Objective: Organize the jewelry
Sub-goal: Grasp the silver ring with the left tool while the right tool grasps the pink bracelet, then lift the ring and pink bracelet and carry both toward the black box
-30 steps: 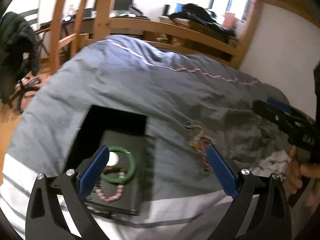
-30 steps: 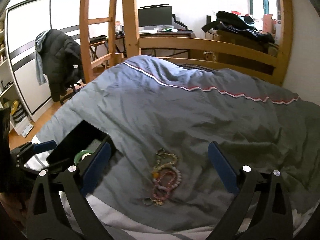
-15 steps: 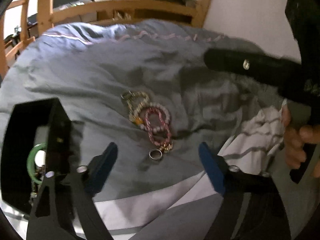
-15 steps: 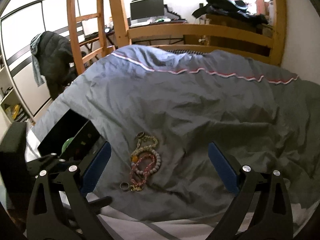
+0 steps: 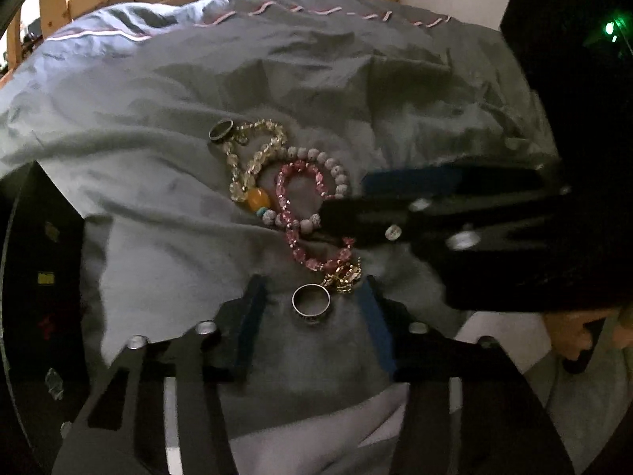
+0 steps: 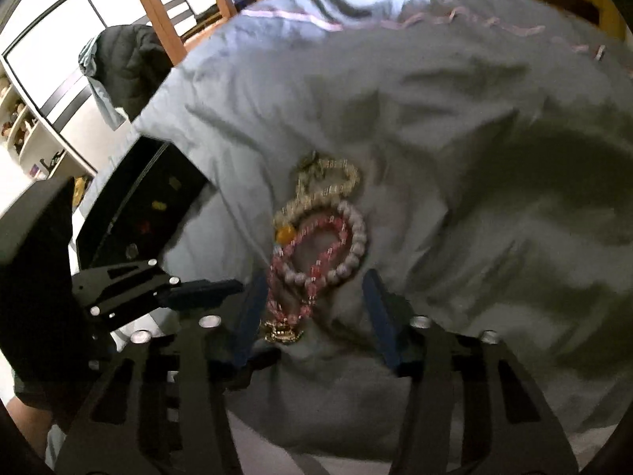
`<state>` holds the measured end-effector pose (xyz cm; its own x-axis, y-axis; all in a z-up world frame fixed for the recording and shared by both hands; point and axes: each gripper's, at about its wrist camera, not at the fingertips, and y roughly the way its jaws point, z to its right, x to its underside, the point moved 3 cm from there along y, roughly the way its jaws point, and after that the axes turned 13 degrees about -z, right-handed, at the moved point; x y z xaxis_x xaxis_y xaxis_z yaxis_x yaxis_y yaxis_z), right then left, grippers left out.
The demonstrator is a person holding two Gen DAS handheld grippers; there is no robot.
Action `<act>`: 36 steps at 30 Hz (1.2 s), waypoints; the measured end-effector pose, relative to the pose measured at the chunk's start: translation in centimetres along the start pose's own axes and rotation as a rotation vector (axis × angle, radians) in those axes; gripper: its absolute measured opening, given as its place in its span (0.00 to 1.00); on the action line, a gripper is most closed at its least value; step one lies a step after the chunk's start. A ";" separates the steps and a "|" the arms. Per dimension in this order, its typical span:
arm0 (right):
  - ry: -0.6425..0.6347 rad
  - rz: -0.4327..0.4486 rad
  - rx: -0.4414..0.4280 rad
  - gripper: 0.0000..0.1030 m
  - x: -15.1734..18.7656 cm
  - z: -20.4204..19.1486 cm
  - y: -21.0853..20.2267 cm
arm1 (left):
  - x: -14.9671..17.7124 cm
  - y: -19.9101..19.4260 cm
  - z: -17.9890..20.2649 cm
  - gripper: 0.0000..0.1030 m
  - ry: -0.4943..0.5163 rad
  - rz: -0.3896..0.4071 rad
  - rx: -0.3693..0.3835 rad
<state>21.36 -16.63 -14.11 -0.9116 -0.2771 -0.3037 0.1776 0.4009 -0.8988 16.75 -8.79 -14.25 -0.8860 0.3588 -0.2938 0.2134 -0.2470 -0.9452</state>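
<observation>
A pile of jewelry lies on the grey blanket [image 5: 166, 91] of the bed, near the bed's front edge. In the pile are a pink bracelet [image 5: 304, 213], a white bead bracelet [image 5: 328, 166], a clear bead bracelet [image 5: 257, 146] with an orange bead [image 5: 258, 198], a gold charm [image 5: 345, 275] and two rings.

The left tool [image 5: 310, 312] is low over the blanket. Its two blue fingers [image 5: 250, 316] are partly open, with a narrow gap. The silver ring [image 5: 311, 303] lies flat between them, and the fingers do not touch it. The gold charm is just beside the ring, close to the right finger. The dark ring [image 5: 220, 130] lies at the far end of the pile, touching the clear beads.

The right tool [image 6: 312, 312] comes in from the right side of the pile. Its fingers are also partly open. The near end of the pink bracelet [image 6: 312, 253] and the gold charm [image 6: 281, 330] lie between them. I cannot tell if the fingers touch the beads. In the left view, the right tool [image 5: 348, 206] lies over part of the pink and white bracelets.

A black box [image 6: 158, 206] sits on the bed near its left edge, well apart from the pile. It is open, and small bits show on its dark inside. A dark jacket [image 6: 122, 67] hangs past the bed.
</observation>
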 end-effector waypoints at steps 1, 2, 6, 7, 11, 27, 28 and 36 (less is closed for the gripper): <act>-0.007 -0.006 0.003 0.33 -0.1 -0.1 0.5 | -0.1 0.1 -0.1 0.35 0.000 0.000 0.017; -0.012 -0.010 0.001 0.25 -0.2 -0.1 0.8 | -0.1 0.1 -0.2 0.28 0.001 -0.002 0.030; 0.006 -0.008 -0.035 0.08 -0.5 0.3 1.3 | -0.3 0.8 -0.3 0.19 0.004 -0.018 0.051; 0.013 -0.004 -0.041 0.08 -0.5 0.3 1.3 | -0.3 0.8 -0.2 0.19 0.005 -0.018 0.052; 0.043 0.047 -0.058 0.08 -0.4 0.8 0.2 | -0.2 0.6 -0.1 0.19 0.007 -0.013 0.044; 0.072 0.178 -0.096 0.08 0.4 0.3 -5.1 | 0.5 -2.9 0.7 0.19 -0.005 0.077 -0.010; 0.071 0.181 -0.094 0.08 0.5 0.2 -5.4 | 0.5 -3.1 0.7 0.19 -0.009 0.082 -0.010; 0.060 0.213 -0.068 0.08 1.1 -0.6 -7.7 | 1.2 -5.0 1.0 0.19 -0.020 0.114 -0.017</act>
<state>18.75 -19.47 -7.28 -0.8769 -0.1285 -0.4633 0.3449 0.5033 -0.7923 14.19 -8.06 -9.76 -0.8636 0.3114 -0.3964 0.3197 -0.2696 -0.9084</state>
